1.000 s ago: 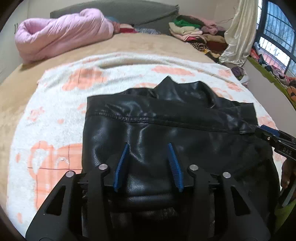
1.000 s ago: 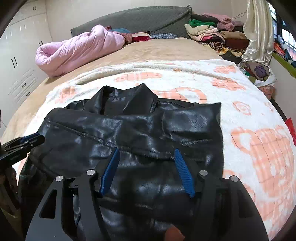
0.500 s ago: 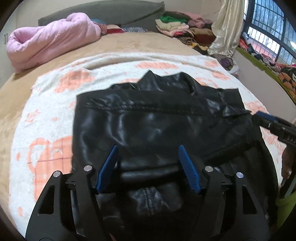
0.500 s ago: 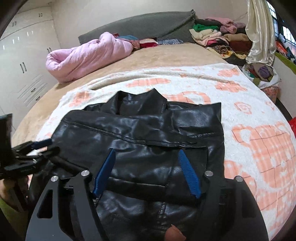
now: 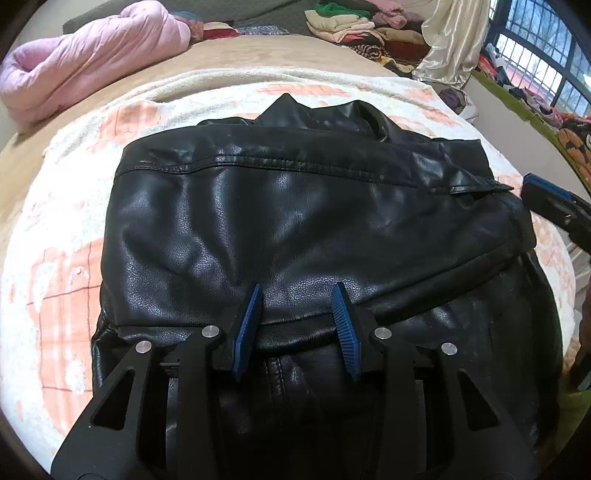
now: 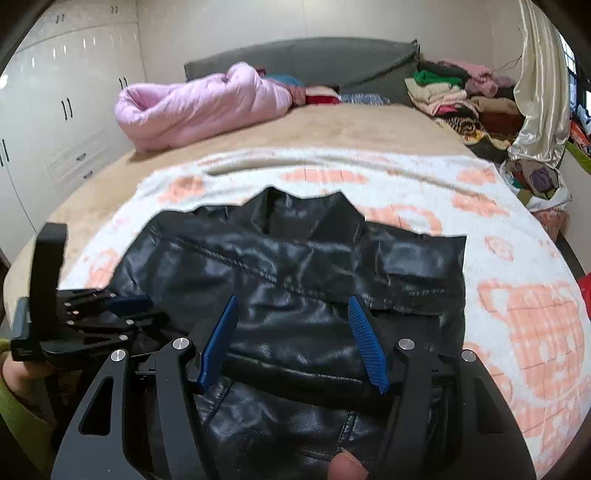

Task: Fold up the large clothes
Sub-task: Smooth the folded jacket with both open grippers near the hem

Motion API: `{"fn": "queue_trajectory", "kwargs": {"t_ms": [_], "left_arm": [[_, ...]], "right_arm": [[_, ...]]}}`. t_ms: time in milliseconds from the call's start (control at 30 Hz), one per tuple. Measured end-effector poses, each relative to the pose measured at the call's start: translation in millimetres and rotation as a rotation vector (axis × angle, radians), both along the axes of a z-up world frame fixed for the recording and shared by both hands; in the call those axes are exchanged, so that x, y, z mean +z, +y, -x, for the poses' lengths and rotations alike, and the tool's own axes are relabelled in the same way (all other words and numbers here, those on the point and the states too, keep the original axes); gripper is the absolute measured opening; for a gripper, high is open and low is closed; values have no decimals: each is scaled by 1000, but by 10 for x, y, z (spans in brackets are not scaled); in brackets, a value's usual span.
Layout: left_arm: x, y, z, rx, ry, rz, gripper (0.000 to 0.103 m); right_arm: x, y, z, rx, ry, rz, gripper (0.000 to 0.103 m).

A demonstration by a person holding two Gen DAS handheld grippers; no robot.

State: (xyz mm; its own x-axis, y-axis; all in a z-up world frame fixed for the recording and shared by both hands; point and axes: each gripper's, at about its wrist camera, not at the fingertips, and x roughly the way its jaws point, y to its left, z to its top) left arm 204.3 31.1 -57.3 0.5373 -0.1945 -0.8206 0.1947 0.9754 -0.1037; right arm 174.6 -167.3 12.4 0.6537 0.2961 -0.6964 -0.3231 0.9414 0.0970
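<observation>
On the bed [image 6: 332, 129], the jacket's [image 5: 295, 221] near hem is hidden; left gripper [image 5: 297, 291] closing unladen, right gripper [image 6: 291, 306] spread.

A bedroom with plain pale walls [image 6: 332, 18]. A wide bed with a tan cover [image 6: 351, 125] fills the room, backed by a grey padded headboard [image 6: 314, 59]. White built-in wardrobe doors with dark handles [image 6: 66, 92] line the left wall. At the right, a barred window with daylight behind it [image 5: 535, 55] stands beside a shiny cream curtain gathered in a knot [image 6: 539, 92]. Stacks of folded clothes [image 6: 454, 96] sit at the bed's far right corner.
</observation>
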Motion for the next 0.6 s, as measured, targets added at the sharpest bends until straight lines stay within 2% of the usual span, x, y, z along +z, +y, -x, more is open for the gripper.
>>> {"fn": "queue_trajectory", "kwargs": {"t_ms": [133, 233, 267, 367, 467, 600], "left_arm": [[-6, -13, 2, 0, -2, -7, 32], [-5, -13, 3, -1, -2, -1, 32], [-6, -16, 1, -1, -1, -1, 32], [-16, -19, -4, 0, 0, -3, 32], [4, -14, 11, 1, -3, -1, 32], [29, 6, 19, 3, -7, 11, 31]], "right_arm": [[-305, 2, -141, -67, 92, 124, 60], [-616, -54, -251, -76, 208, 132, 58], [-684, -58, -268, -81, 220, 127, 58], [-749, -10, -267, -83, 207, 154, 58], [-678, -20, -214, -85, 178, 134, 58], [-498, -71, -92, -82, 130, 80, 69]]}}
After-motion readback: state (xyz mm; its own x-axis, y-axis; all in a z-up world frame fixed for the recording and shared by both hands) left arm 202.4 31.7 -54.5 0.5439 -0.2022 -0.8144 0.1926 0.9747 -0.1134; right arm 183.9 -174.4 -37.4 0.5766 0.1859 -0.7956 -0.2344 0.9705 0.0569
